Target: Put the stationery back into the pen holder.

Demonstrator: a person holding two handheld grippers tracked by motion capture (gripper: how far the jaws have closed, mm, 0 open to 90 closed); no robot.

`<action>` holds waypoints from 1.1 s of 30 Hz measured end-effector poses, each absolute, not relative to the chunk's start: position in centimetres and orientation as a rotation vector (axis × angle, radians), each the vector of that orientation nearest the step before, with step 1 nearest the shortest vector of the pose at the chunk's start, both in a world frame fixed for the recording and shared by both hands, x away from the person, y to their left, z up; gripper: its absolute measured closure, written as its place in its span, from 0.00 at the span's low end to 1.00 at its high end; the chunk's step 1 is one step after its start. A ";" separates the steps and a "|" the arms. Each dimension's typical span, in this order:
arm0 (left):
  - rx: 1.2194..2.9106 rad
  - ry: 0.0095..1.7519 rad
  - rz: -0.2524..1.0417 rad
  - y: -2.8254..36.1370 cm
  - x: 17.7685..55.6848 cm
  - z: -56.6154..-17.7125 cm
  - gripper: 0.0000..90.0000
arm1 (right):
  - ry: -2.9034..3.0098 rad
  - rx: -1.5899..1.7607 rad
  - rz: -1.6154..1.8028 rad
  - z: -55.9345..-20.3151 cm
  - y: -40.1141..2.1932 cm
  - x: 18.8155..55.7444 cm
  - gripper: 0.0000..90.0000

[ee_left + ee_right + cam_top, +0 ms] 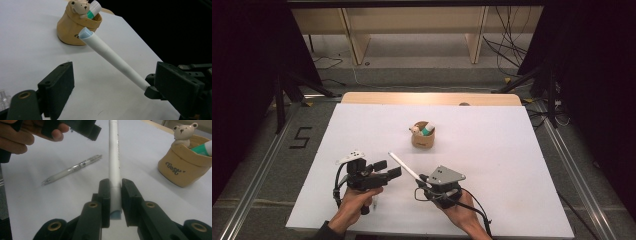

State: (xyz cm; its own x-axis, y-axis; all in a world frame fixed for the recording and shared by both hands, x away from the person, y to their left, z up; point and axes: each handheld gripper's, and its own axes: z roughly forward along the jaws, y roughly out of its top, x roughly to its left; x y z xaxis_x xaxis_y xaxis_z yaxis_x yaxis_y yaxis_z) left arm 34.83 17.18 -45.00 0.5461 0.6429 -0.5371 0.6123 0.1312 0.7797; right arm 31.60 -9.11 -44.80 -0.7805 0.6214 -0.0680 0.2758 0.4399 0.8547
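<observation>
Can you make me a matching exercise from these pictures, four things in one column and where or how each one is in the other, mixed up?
Things:
1. white pen
2. clear pen
3. tan bear-topped holder
4. left gripper

Places or states:
A. lying flat on the white table
B. jaws apart, nothing between them
C. clamped at one end in the right gripper
D. standing near the table's middle with a green-and-white tube in it

Pairs: 1-C, 2-A, 3-D, 4-B
</observation>
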 end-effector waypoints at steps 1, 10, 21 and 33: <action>1.537 1.114 0.020 17.2 34.9 -45.0 0.17 | 2.317 0.760 1.282 -44.8 -9.1 31.5 0.88; 1.467 1.134 -0.093 16.6 35.6 -45.1 0.23 | 2.286 0.737 1.295 -44.9 -9.1 30.9 0.88; 1.326 1.187 -0.206 17.5 36.2 -45.9 0.45 | 2.273 0.721 1.295 -45.0 -9.1 30.6 0.88; 1.267 1.189 -0.237 17.5 36.4 -46.0 0.61 | 2.271 0.712 1.296 -45.1 -9.1 30.5 0.88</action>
